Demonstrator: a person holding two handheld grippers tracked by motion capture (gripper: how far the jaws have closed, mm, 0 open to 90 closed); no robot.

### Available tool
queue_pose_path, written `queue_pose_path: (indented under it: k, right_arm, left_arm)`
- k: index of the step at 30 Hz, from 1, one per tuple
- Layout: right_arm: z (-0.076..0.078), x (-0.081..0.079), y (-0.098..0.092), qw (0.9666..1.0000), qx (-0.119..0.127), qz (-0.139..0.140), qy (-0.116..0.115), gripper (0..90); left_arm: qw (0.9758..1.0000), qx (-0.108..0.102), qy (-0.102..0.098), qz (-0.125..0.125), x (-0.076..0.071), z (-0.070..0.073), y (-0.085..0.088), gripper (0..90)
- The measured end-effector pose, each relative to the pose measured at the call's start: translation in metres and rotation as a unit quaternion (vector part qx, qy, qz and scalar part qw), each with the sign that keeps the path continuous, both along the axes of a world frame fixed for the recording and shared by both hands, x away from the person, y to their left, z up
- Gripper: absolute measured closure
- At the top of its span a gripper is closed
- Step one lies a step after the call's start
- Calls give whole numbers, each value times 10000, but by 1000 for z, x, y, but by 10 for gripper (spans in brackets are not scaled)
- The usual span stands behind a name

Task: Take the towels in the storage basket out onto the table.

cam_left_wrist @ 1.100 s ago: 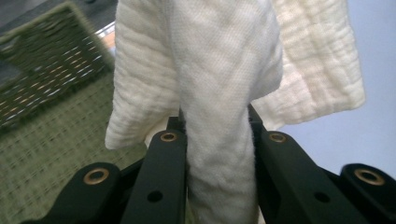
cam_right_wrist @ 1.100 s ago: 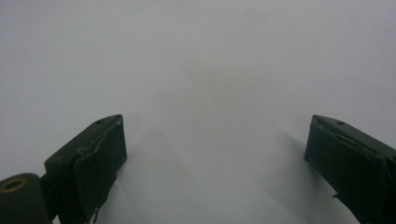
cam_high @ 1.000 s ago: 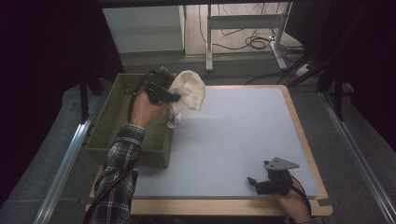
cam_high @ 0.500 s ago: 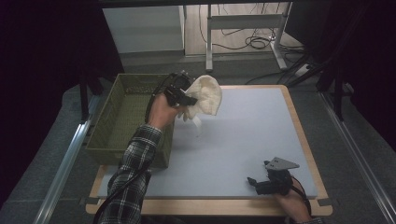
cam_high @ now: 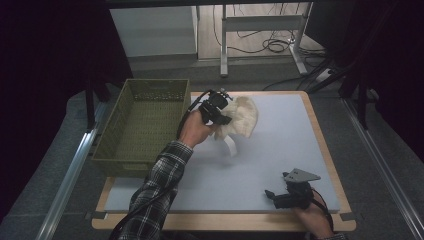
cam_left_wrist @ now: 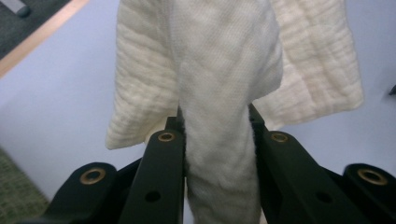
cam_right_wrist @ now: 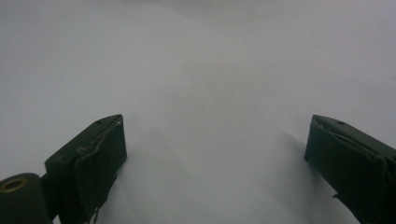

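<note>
Left gripper [cam_high: 226, 111] clamps a bunched cream cloth [cam_high: 243, 116] at upper centre – the dangling hem may fold under on landing; right gripper [cam_high: 274, 196] wide, empty.

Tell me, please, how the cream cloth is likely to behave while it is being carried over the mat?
Probably floppy: the cream cloth bunches between the jaws of the left hand-held gripper and hangs in loose folds. Likely light, since one pinch holds all of it. A strip trails towards the blue mat, so it may drag or snag.
</note>
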State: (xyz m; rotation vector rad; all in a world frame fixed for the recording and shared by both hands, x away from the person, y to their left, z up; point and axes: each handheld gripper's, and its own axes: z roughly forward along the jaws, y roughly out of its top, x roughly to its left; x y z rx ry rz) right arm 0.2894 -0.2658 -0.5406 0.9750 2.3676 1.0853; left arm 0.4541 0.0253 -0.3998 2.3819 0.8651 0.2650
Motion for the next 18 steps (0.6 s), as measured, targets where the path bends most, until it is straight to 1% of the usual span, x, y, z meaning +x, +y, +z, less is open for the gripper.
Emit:
queue_pose_path:
  k: [1, 2, 6, 7, 8, 14, 15, 18]
  right_arm:
    - [0, 0, 0, 10000, 2, -1, -1, 55]
    - [0, 0, 0, 10000, 2, -1, -1, 55]
    - [0, 0, 0, 10000, -10, -9, -3, 56]
    - [0, 0, 0, 10000, 3, -2, 1, 55]
    - [0, 0, 0, 10000, 3, -2, 1, 55]
    - [0, 0, 0, 10000, -9, -10, 5, 55]
    - [0, 0, 0, 10000, 7, -6, 12, 55]
    - [0, 0, 0, 10000, -8, -11, 6, 55]
  left_arm:
    - [10000, 25, 7, -54, -2, -6, -8, 766]
    - [10000, 25, 7, -54, -2, -6, -8, 765]
    - [9998, 99, 55, -145, -6, -21, -24, 757]
    - [9996, 144, 100, -208, -8, -29, -31, 755]
    - [9996, 144, 100, -208, -8, -29, -31, 753]
    - [9991, 114, 298, -276, -13, -52, -46, 750]
    - [9988, 139, 340, -335, -16, -58, -50, 750]
    - [9984, 96, 406, -378, -19, -64, -52, 750]
